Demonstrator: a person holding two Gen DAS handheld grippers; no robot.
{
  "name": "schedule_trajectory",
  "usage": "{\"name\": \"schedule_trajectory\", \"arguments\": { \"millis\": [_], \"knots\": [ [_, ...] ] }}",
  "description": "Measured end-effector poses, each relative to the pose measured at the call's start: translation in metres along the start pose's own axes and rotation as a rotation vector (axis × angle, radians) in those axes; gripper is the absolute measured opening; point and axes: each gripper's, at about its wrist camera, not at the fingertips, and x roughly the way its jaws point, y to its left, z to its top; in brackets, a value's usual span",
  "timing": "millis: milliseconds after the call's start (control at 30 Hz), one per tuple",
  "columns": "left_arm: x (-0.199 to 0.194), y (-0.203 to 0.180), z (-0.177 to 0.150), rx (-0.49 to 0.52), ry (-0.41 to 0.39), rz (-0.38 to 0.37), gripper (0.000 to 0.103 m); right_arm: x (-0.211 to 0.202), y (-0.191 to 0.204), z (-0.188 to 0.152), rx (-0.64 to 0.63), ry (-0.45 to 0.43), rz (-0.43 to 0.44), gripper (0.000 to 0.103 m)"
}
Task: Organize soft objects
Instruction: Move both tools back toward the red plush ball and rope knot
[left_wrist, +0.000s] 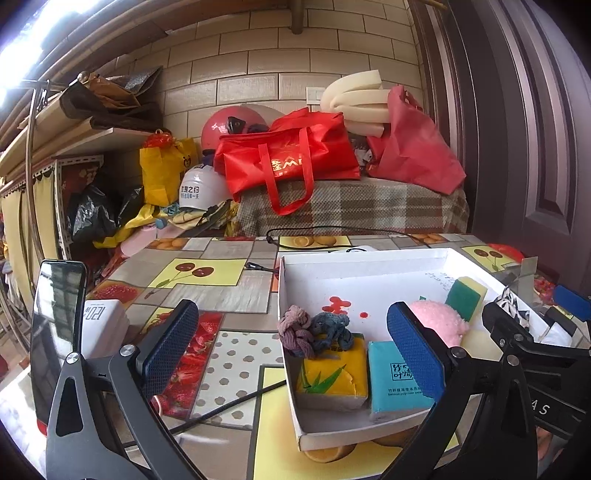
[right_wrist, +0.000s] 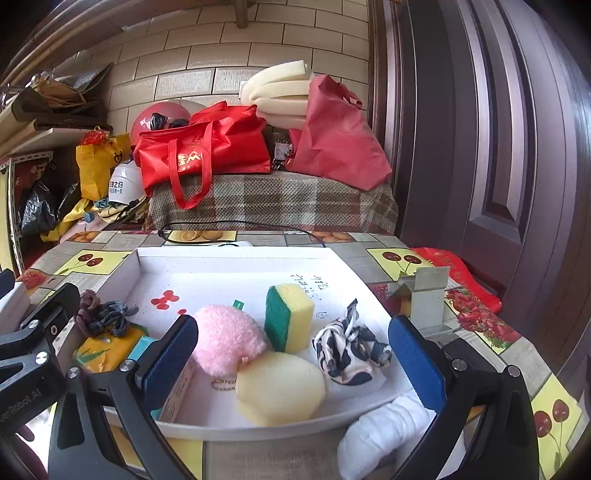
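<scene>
A white shallow box (right_wrist: 229, 256) (left_wrist: 354, 258) sits on the table. In it lie a pink fluffy pad (right_wrist: 227, 338), a green-and-yellow sponge (right_wrist: 290, 317), a pale yellow sponge (right_wrist: 280, 387), a black-and-white scrunchie (right_wrist: 351, 347), two knotted hair ties (left_wrist: 314, 330), a yellow tissue pack (left_wrist: 332, 373) and a teal tissue pack (left_wrist: 395, 373). A white rolled cloth (right_wrist: 384, 435) lies outside the box's near edge. My right gripper (right_wrist: 291, 362) hangs open over the box's near edge. My left gripper (left_wrist: 291, 354) is open, straddling the box's left wall.
A phone (left_wrist: 55, 332) stands at the left table edge beside a white pack (left_wrist: 105, 325). Black cables (left_wrist: 229, 402) cross the fruit-print tablecloth. A metal bracket (right_wrist: 424, 295) stands right of the box. Red bags (left_wrist: 288, 158) and foam lie on a plaid bench behind.
</scene>
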Motion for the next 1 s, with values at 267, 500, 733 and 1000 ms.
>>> {"name": "schedule_trajectory", "arguments": {
  "millis": [267, 500, 733, 1000],
  "knots": [
    [-0.014, 0.001, -0.005, 0.009, 0.001, 0.005, 0.103, -0.018, -0.002, -0.006, 0.01, -0.01, 0.013, 0.103],
    [-0.027, 0.0, -0.009, 0.018, -0.004, -0.004, 0.103, -0.033, -0.008, -0.013, 0.034, -0.021, 0.044, 0.103],
    [-0.035, -0.003, -0.012, 0.029, -0.004, 0.004, 0.103, -0.049, -0.01, -0.02, 0.013, -0.002, 0.075, 0.103],
    [-0.044, -0.006, -0.015, 0.042, -0.003, 0.008, 0.103, -0.058, -0.02, -0.026, 0.044, 0.012, 0.077, 0.103]
  ]
}}
